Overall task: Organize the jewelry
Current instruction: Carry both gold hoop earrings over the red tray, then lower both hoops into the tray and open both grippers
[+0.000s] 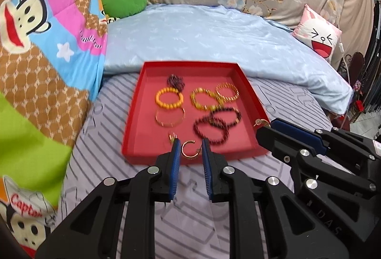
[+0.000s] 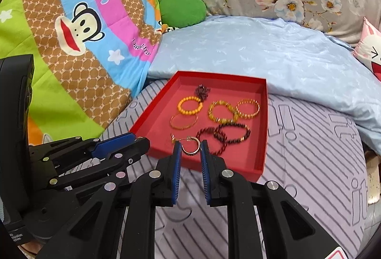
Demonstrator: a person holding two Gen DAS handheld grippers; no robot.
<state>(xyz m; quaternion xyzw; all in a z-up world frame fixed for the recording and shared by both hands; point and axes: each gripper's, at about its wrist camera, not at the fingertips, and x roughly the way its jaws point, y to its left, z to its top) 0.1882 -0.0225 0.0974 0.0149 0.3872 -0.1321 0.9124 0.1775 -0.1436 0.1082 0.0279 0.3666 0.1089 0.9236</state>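
A bed covered by a grey striped sheet fills both views, with a pale blue quilt folded across its far half and a cartoon monkey blanket heaped on the left. On the sheet sits a shallow red tray, holding the jewelry: an orange bead bracelet, a thin gold bangle just in front of it, two gold bracelets touching each other, two dark red bead bracelets overlapping, and a small dark beaded piece at the back (too blurred to name).

The left gripper hovers at the tray's near edge, its blue pads spread apart with a gold hoop earring seen between them; whether it touches either pad I cannot tell. The right gripper, just beside the tray's right wall in the left view, also shows a clear gap between its pads, framing a hoop earring. A tiny gold piece shows at its tip.
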